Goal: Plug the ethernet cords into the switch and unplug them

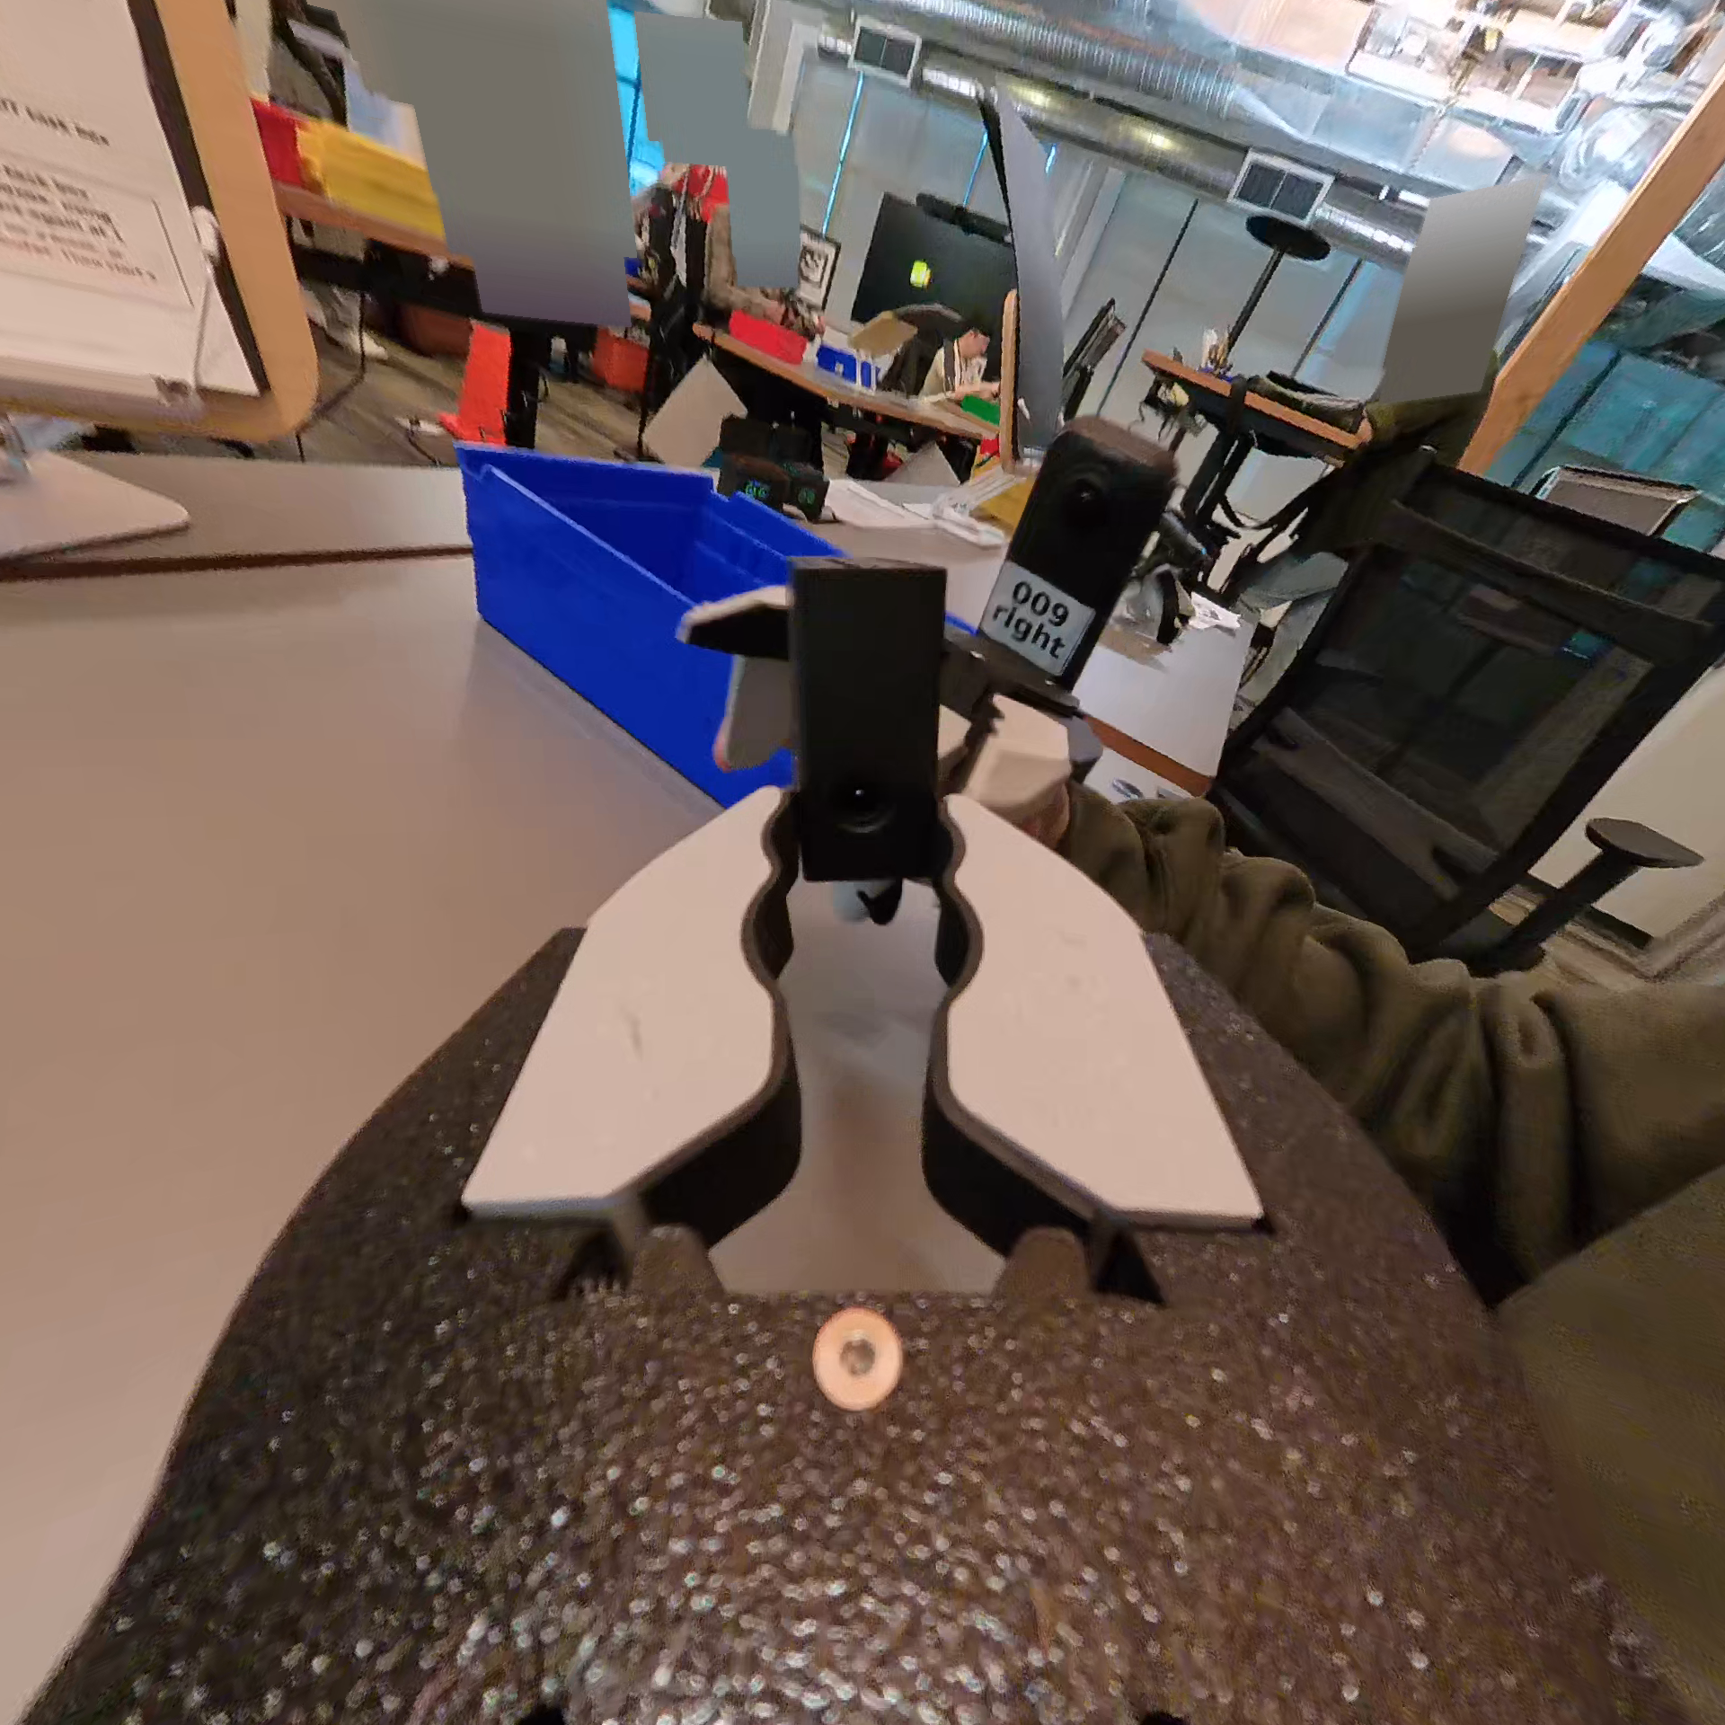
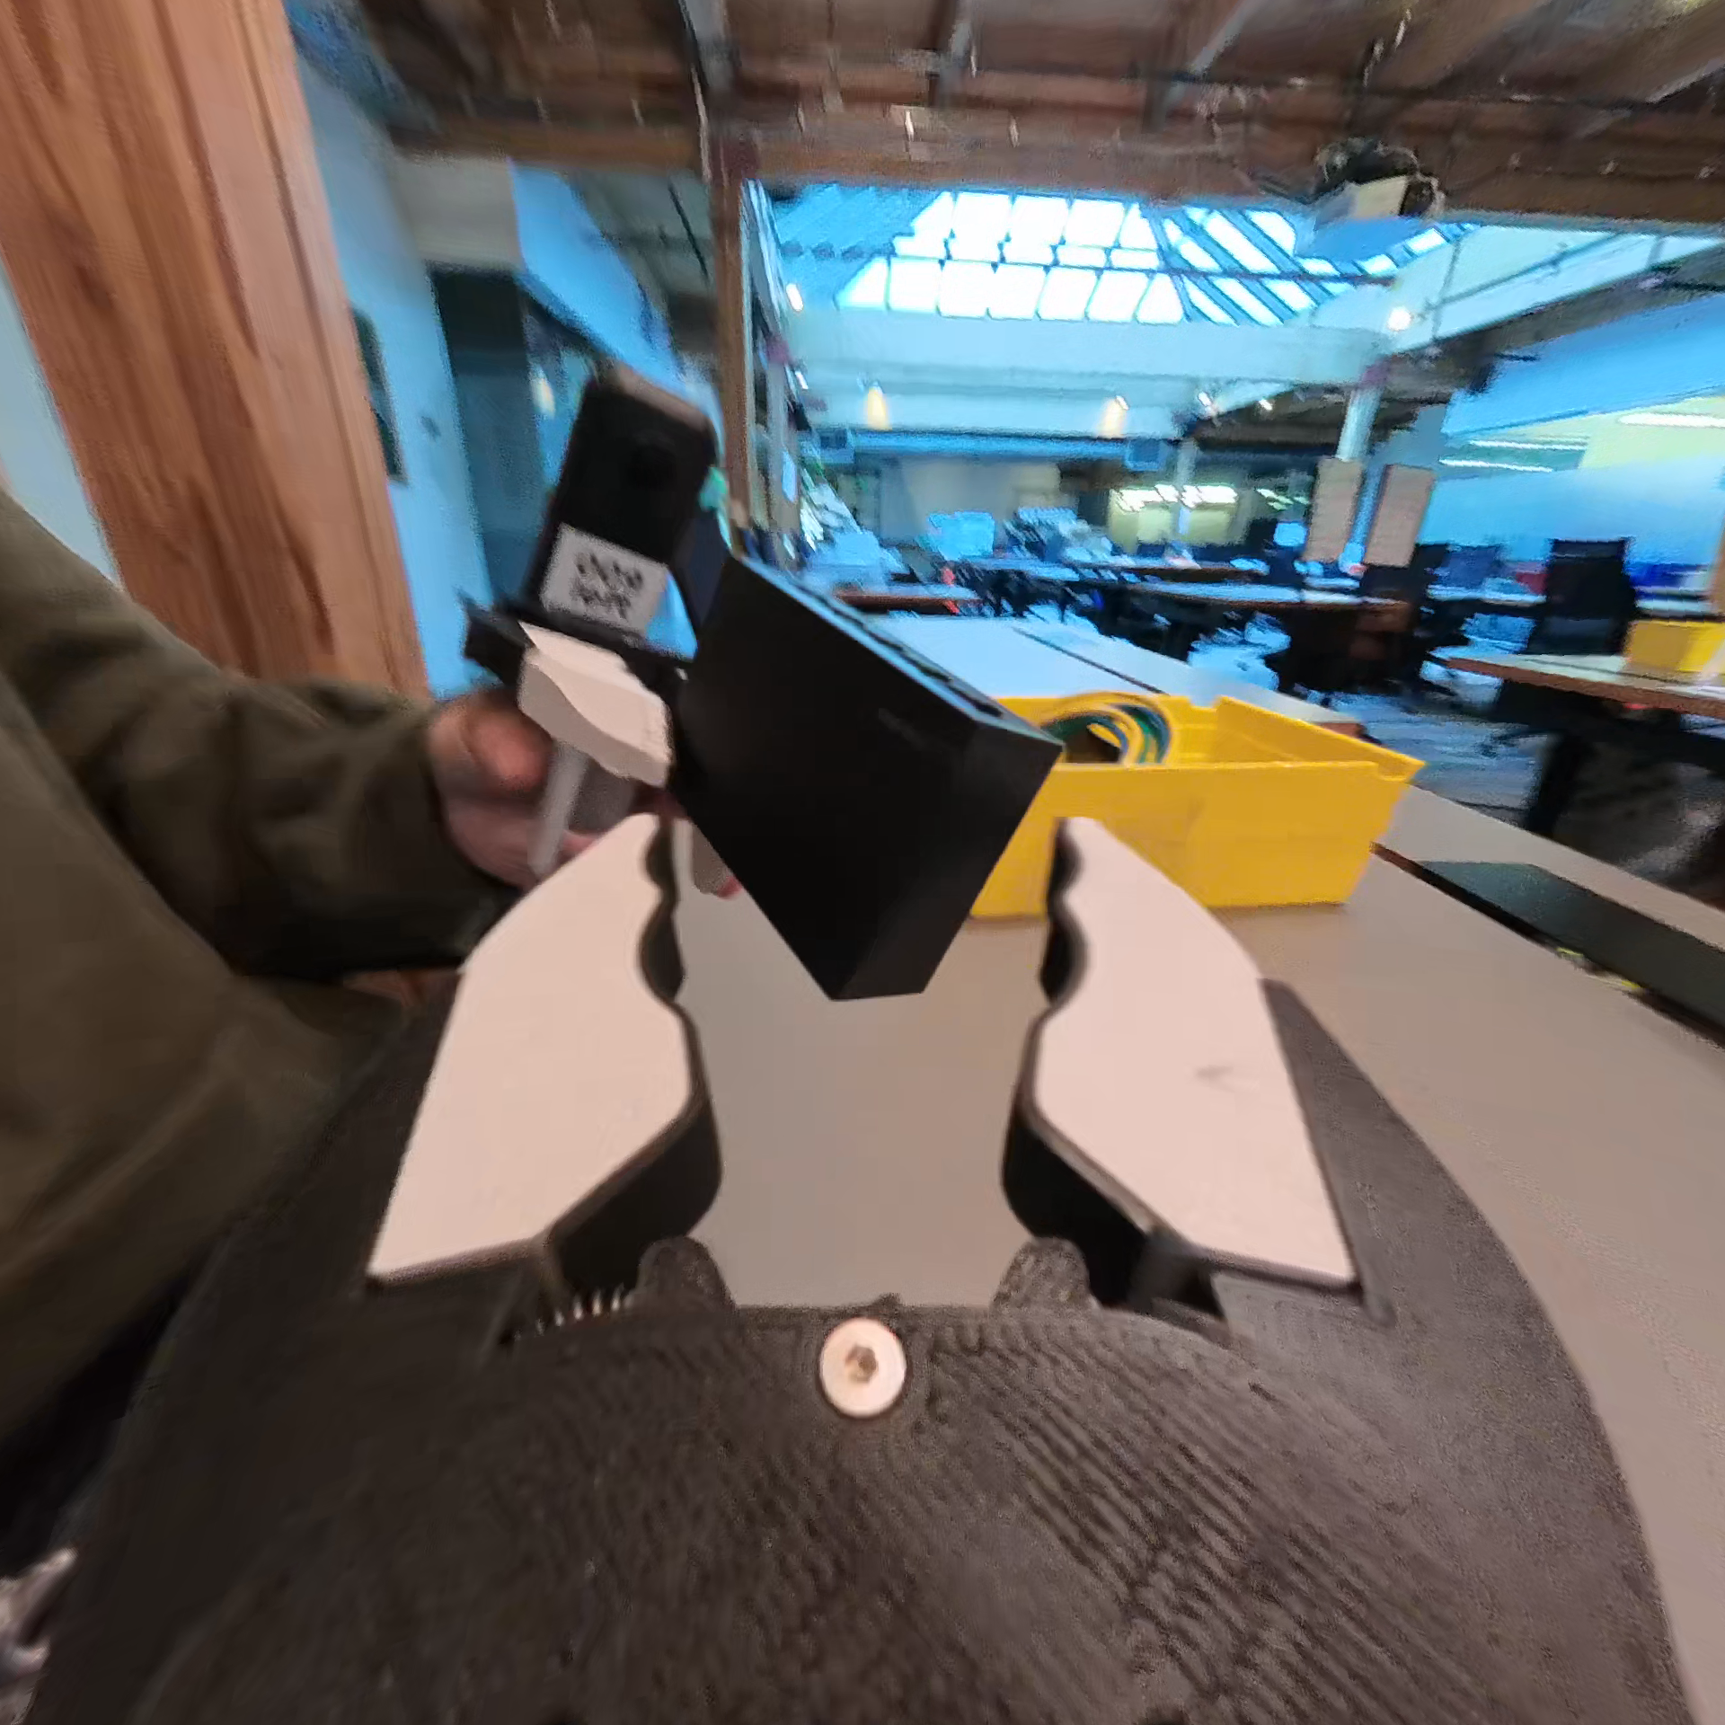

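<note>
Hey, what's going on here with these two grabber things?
A person, seen only as an olive sleeve, holds a pair of tongs in each hand. The left tongs are clamped on a black switch, held up above the grey table. The right tongs are open, facing it. Neither holds a cord; the coiled cords lie in a yellow bin.

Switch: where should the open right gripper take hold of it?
Probably the switch at its free lower end, pinching its thin thickness from below: it is a flat slab, tilted in the air, its upper end held by the left gripper.
</note>
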A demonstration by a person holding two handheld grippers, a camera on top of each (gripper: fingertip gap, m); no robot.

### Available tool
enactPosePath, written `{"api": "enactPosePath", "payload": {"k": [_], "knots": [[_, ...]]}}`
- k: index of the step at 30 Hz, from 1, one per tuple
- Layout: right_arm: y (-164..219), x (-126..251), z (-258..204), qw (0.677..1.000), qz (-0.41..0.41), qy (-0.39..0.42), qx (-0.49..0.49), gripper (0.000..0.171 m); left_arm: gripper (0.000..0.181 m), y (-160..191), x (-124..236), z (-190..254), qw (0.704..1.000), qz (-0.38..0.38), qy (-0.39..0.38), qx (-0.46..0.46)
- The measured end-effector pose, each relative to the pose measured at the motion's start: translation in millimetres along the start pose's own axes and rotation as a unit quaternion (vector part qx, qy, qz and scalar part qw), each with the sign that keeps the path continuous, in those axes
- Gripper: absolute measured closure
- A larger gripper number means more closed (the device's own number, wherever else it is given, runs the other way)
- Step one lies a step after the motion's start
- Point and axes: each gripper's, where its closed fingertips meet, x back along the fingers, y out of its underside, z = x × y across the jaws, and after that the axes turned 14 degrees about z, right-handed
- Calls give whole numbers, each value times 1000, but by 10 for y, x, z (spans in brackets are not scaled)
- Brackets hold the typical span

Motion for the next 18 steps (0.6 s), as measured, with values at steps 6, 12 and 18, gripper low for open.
{"api": "enactPosePath", "payload": {"k": [6, 12, 18], "knots": [[-163, 35, -4, 993, 44, -23, -110, 137, 155, -49, 36, 42, 999, 38, 24, -24], [-198, 50, -134, 997, 12, -59, -47, 142, 151, 137, 88, -5, 994, -29, 36, -99], [-101, 99, -197, 992, -32, -86, -83, 143, 121, 176, 99, 76, 969, -114, 76, -206]]}}
